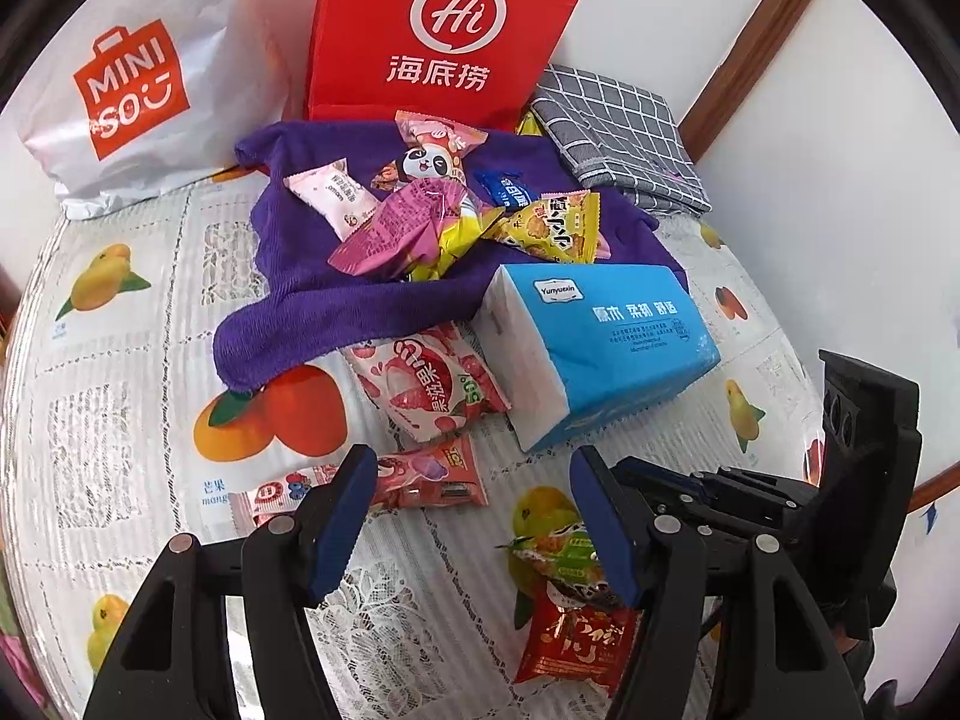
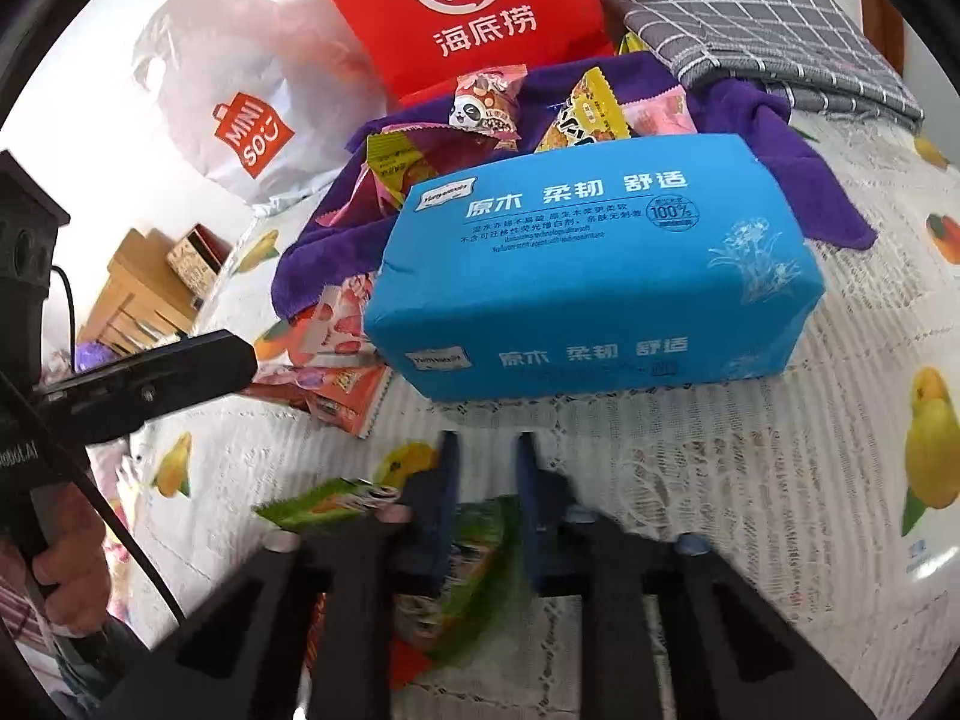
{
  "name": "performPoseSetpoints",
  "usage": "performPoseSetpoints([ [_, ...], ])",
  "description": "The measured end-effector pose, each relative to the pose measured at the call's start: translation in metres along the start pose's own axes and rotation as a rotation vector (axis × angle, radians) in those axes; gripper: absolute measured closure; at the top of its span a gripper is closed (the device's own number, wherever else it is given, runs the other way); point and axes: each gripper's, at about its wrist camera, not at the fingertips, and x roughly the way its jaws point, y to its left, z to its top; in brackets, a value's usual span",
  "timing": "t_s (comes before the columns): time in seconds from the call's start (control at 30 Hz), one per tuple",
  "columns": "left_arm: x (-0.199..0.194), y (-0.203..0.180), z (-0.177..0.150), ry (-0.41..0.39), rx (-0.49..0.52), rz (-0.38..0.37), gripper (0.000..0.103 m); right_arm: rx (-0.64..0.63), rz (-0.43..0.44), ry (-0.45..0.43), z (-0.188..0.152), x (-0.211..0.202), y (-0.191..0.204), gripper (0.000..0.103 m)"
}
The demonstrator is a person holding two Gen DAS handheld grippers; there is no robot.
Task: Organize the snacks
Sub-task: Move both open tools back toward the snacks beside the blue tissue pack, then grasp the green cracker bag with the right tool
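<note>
Several snack packets (image 1: 432, 216) lie piled on a purple cloth (image 1: 300, 300), also seen in the right wrist view (image 2: 480, 114). A strawberry packet (image 1: 426, 384), a pink packet (image 1: 432, 480) and a small berry packet (image 1: 276, 495) lie in front of it. My left gripper (image 1: 471, 525) is open above the table, empty. My right gripper (image 2: 486, 510) is nearly closed around a green snack packet (image 2: 474, 564); in the left wrist view this packet (image 1: 558, 552) lies on a red packet (image 1: 570, 642), with the right gripper (image 1: 678, 486) over it.
A blue tissue pack (image 1: 600, 348) lies mid-table, close ahead of the right gripper (image 2: 588, 276). A red bag (image 1: 444, 30), a white Miniso bag (image 1: 132, 96) and a folded grey checked cloth (image 1: 624, 138) stand at the back. The fruit-print tablecloth (image 1: 120, 396) covers the table.
</note>
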Motion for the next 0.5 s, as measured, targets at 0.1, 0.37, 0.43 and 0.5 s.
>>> performPoseSetpoints([
  [0.1,0.0,0.0,-0.003,0.0,-0.01,-0.01,0.038,0.006,0.008,-0.01,-0.003,-0.005,-0.004,0.097],
  [0.37,0.008,-0.011,-0.014,0.02,-0.005,-0.055,0.038,0.019,-0.011,-0.058,-0.007,-0.027,-0.017,0.098],
  [0.43,0.012,-0.016,-0.015,0.03,0.001,-0.058,0.038,0.028,-0.006,-0.053,-0.007,-0.029,-0.021,0.094],
  [0.5,0.016,-0.022,-0.016,0.042,0.013,-0.055,0.038,0.036,-0.004,-0.046,-0.008,-0.031,-0.025,0.094],
])
